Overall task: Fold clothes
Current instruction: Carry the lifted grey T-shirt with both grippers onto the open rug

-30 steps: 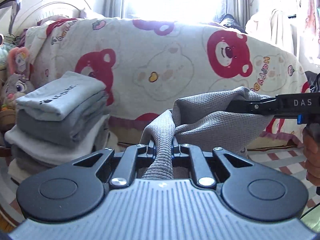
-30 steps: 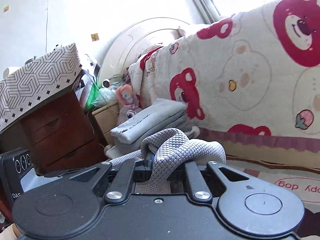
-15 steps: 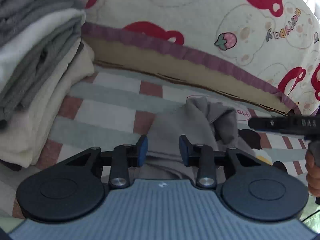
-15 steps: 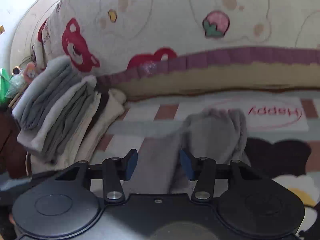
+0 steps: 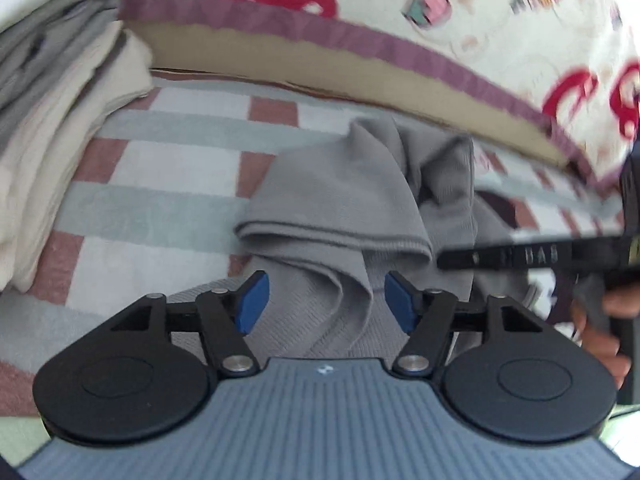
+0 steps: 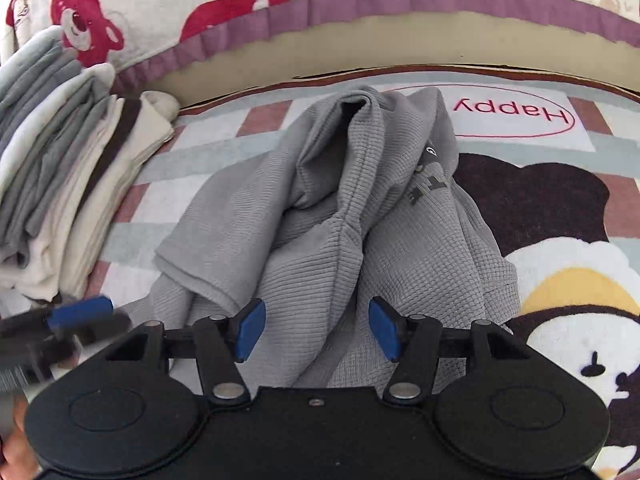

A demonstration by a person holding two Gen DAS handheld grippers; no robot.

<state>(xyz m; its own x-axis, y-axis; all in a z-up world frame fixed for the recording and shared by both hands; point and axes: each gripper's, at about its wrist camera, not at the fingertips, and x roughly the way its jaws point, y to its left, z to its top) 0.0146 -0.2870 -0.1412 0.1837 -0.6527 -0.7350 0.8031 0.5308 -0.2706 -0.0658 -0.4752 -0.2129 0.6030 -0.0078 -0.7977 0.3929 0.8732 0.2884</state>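
Lying crumpled on "Happy" rug [image 6: 516, 114], grey top [image 6: 320, 208]; both grippers' jaws spread, w/ nothing held.

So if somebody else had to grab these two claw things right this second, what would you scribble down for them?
Left claw: open, holding nothing, just above the grey garment.
Right claw: open, also holding nothing, over the same grey garment.
The garment lies crumpled on the checked rug, in front of the bear-print bed cover.
Done: a stack of folded clothes sits on the rug to the left.
Left: spread the grey garment flat, fold it, probably add it to the stack.
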